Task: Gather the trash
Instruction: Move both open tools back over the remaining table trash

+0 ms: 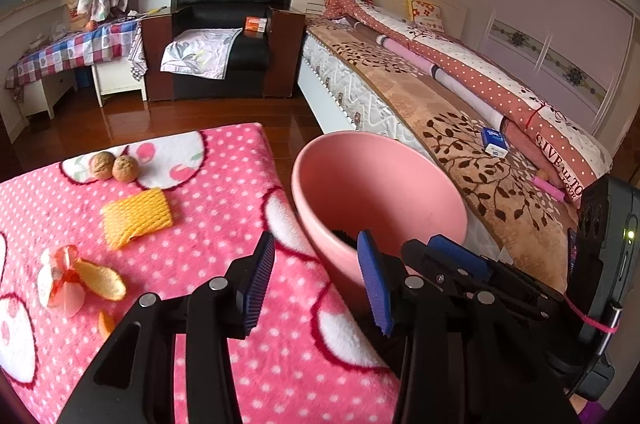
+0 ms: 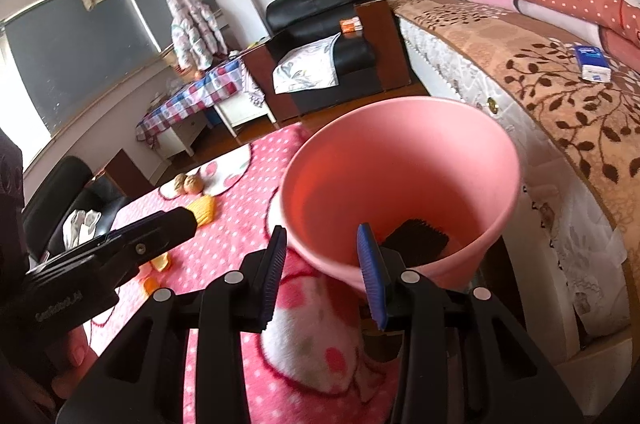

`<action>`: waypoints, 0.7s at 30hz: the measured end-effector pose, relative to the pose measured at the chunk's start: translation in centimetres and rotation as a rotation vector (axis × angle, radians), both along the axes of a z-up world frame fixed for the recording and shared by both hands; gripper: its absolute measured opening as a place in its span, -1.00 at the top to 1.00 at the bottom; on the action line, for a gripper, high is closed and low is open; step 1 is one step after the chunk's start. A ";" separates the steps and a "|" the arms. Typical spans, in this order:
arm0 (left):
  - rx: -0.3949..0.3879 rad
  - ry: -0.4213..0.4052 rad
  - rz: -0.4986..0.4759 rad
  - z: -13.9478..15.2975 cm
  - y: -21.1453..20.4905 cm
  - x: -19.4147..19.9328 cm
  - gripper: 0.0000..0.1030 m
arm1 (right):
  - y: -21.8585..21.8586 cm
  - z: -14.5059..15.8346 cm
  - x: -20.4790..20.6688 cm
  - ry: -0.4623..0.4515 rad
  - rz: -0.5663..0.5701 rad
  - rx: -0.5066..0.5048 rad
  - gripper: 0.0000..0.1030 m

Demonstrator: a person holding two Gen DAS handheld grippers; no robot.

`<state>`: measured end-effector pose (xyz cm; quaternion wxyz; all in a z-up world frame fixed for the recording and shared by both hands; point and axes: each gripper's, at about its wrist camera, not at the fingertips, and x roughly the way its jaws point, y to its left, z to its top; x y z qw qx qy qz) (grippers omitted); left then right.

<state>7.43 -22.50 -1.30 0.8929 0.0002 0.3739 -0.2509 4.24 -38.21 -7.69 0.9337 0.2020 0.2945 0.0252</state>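
Beside the bed (image 1: 460, 128), on a counter draped in a pink dotted blanket (image 1: 224, 192), lies the trash: two walnuts (image 1: 114, 166), a yellow foam fruit net (image 1: 136, 218), a crumpled wrapper (image 1: 60, 280) and orange peel (image 1: 100, 280). At the counter's right edge a pink bin (image 2: 400, 164) is tipped toward the cameras, its near wall appearing clamped by the right hand-held gripper (image 2: 324, 272), one pad inside the rim, one outside; this probably steadies and tilts the mouth to receive scraps. The left hand-held gripper (image 1: 316, 280) hovers with its pads apart and empty, above the blanket just beside the bin, apparently free to fetch pieces. Inside the bin a dark object (image 2: 416, 238) rests at the bottom.
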 end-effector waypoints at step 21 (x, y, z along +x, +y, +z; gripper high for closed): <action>0.014 -0.037 0.200 -0.4 10.7 -1.4 0.18 | 6.8 -0.5 -0.2 0.045 0.162 -0.028 0.27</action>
